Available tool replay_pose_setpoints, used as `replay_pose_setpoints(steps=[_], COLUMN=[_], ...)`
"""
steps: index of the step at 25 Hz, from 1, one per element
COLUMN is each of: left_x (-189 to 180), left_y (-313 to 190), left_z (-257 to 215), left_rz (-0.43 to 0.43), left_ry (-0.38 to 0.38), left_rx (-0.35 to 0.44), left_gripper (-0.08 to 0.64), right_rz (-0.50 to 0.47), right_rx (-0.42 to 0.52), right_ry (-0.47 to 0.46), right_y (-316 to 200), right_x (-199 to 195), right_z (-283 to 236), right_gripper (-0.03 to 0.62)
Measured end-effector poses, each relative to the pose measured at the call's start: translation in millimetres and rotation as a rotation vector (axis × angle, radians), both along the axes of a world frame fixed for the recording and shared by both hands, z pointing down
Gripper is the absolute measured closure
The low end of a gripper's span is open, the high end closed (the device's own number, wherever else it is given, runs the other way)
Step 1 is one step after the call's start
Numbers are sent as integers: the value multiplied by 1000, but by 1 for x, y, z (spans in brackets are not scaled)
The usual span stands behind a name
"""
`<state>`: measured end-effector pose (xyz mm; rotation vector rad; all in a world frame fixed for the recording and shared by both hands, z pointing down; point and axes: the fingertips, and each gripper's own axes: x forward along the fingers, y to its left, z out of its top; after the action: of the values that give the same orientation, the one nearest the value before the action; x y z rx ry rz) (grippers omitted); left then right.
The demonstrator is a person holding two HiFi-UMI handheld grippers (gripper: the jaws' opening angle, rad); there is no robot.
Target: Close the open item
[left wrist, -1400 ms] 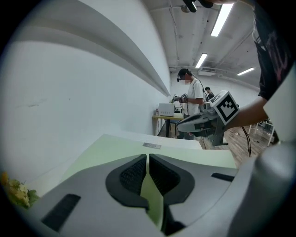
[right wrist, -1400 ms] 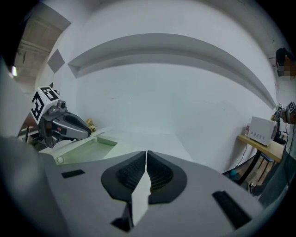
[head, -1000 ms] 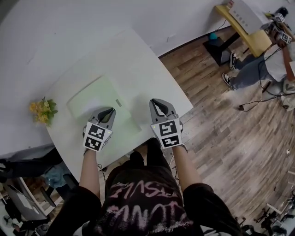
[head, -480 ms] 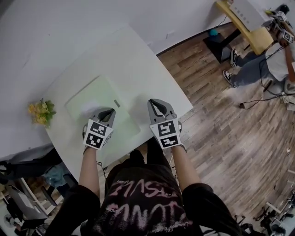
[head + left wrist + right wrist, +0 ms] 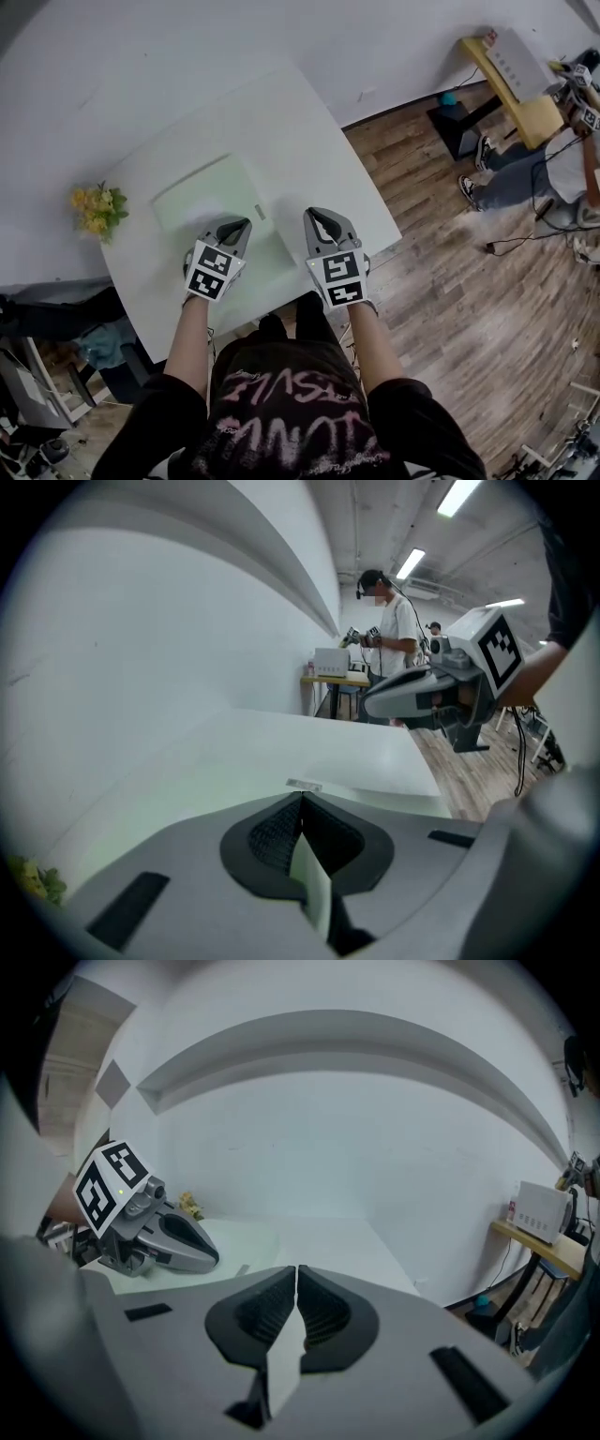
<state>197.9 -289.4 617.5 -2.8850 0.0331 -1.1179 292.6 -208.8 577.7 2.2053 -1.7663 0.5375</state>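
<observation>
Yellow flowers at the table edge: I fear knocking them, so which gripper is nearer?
Left. The left gripper hangs over the pale green item, to the right of the flowers; the right gripper is farther right, past it.

The head camera sat above the person and looked steeply down, far enough off to take in the whole white table (image 5: 281, 131), both arms and a broad stretch of wooden floor (image 5: 441, 244). The left gripper (image 5: 239, 228) carried its camera low and close over the tabletop, facing along the jaws toward a distant yellow desk (image 5: 333, 679). The right gripper (image 5: 370, 703) crossed that view's right side. The right gripper's camera, equally low, faced the white wall (image 5: 328, 1119) and caught the left gripper at its left. All three shared the tabletop and the desk. The yellow flowers (image 5: 97, 211) showed from the head and, probably, as a small blur in the right gripper view.
</observation>
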Motion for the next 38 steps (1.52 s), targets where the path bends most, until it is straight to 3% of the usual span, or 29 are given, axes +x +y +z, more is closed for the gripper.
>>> replay_pose_setpoints(steps=[2,8,15,23,29,38], left_x=[-3,-41,-128,-239,-299,-347], left_y=[-4,-35,-86,-129,-145,-169], left_z=[-14,-52,-99,-136,-162,-196], left_rz=[-40,-183,-421,-666,-784,-899], left_ry=[46,149,266,343,389,456], left_rx=[-19,21,96,176,224,277], left_gripper=[546,546,547,548,548,548], right_rz=[-20,-75,-150,-264,-312,-336], right_rx=[5,25,53,108,131,181], right_ry=[11,44,67,94,100,110], right_y=[-6,-27,-66,-118,-147,-181], right_x=[-7,-29,-59,-114,-142,-159], right_z=[-7,-29,-55,-83,-97,-125], right_gripper=[566,566,566,566,566,568])
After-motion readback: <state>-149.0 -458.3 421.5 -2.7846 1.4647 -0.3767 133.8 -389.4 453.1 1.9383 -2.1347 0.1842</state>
